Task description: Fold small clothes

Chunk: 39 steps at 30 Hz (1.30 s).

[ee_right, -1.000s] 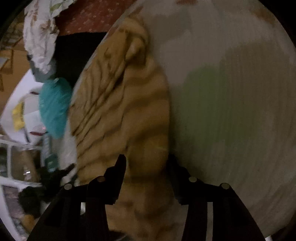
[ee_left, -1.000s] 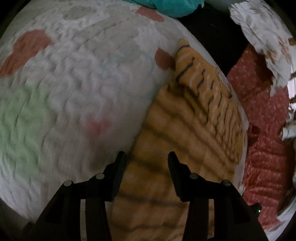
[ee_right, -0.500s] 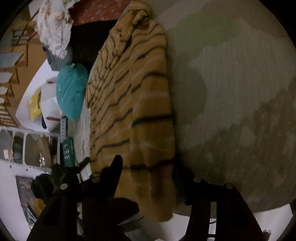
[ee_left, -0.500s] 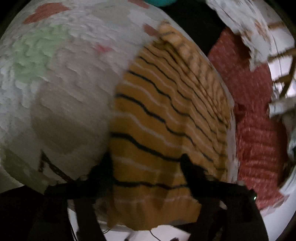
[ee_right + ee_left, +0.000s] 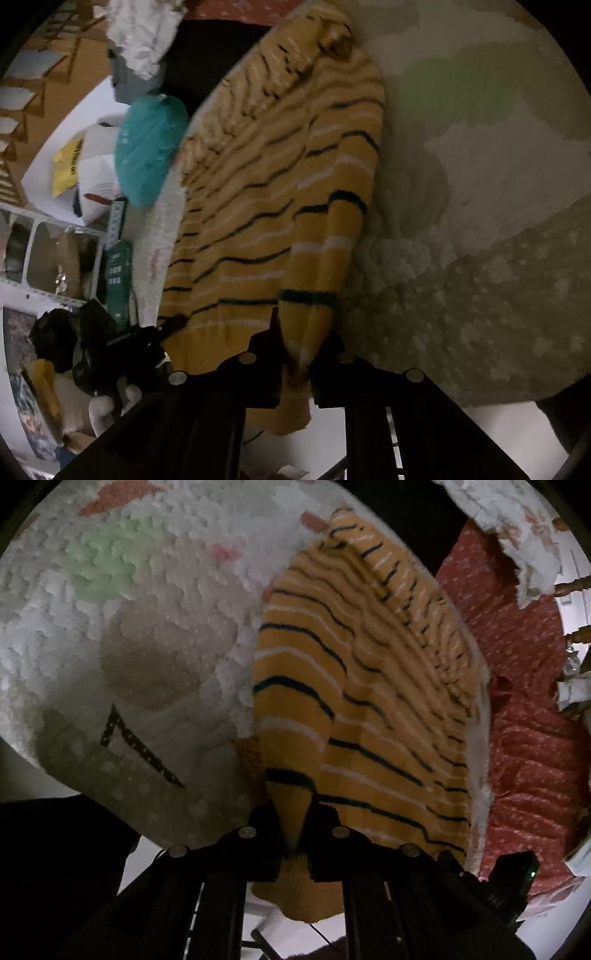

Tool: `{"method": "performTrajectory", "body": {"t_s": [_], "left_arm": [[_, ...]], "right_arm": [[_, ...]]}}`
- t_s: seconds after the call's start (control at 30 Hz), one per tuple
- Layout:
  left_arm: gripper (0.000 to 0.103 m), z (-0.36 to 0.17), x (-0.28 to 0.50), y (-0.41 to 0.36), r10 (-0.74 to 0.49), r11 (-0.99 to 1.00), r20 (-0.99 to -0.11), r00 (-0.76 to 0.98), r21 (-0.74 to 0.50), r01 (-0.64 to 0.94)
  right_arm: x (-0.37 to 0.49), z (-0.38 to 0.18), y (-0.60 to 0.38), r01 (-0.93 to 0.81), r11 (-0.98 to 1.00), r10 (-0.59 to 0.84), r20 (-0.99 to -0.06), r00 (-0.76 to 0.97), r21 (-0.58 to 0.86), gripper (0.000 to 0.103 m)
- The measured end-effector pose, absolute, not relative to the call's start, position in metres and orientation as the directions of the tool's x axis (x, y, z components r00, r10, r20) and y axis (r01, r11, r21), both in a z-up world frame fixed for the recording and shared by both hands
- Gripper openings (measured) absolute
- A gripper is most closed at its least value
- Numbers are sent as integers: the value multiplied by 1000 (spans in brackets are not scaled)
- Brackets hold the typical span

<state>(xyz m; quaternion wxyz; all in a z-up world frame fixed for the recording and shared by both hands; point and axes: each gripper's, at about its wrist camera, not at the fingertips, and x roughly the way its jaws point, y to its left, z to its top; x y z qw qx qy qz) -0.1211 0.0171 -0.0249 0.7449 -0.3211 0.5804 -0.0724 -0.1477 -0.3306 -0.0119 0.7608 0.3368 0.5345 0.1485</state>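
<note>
A small mustard-yellow sweater (image 5: 369,686) with black and white stripes lies on a white textured blanket (image 5: 147,627), along its edge. My left gripper (image 5: 291,808) is shut on the sweater's near hem, which hangs over the blanket's edge. In the right wrist view the same sweater (image 5: 266,221) lies lengthwise. My right gripper (image 5: 301,332) is shut on its near hem at the other side. The other gripper (image 5: 110,347) shows at the lower left of that view.
A red dotted cloth (image 5: 524,720) lies right of the sweater. A white patterned cloth (image 5: 517,524) hangs at the top right. A teal bundle (image 5: 147,147) and boxes (image 5: 85,173) sit left of the blanket (image 5: 480,184).
Both grippers were open over the sweater a second ago. They pulled back to its near hem and have shut on it.
</note>
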Motion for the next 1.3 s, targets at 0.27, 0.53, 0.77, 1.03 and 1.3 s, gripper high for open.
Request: {"method": "performTrajectory", "body": {"t_s": [0.27, 0.53, 0.77, 1.03, 1.3], "left_arm": [[9, 1, -178, -4, -545, 764, -776, 317, -616, -194], [9, -22, -218, 12, -602, 700, -754, 263, -657, -281], [9, 18, -166, 12, -623, 662, -706, 336, -705, -253], [9, 64, -44, 10, -570, 676, -693, 443, -701, -228], [9, 53, 80, -5, -500, 728, -753, 429, -633, -262]], "right_arm": [[-205, 4, -360, 124, 701, 622, -688, 375, 702, 10], [-242, -11, -377, 200, 658, 642, -680, 354, 726, 10], [-185, 54, -370, 49, 665, 656, -614, 440, 745, 10], [-68, 105, -352, -28, 723, 607, -614, 505, 691, 10], [62, 75, -350, 89, 776, 505, -700, 504, 624, 10]]}}
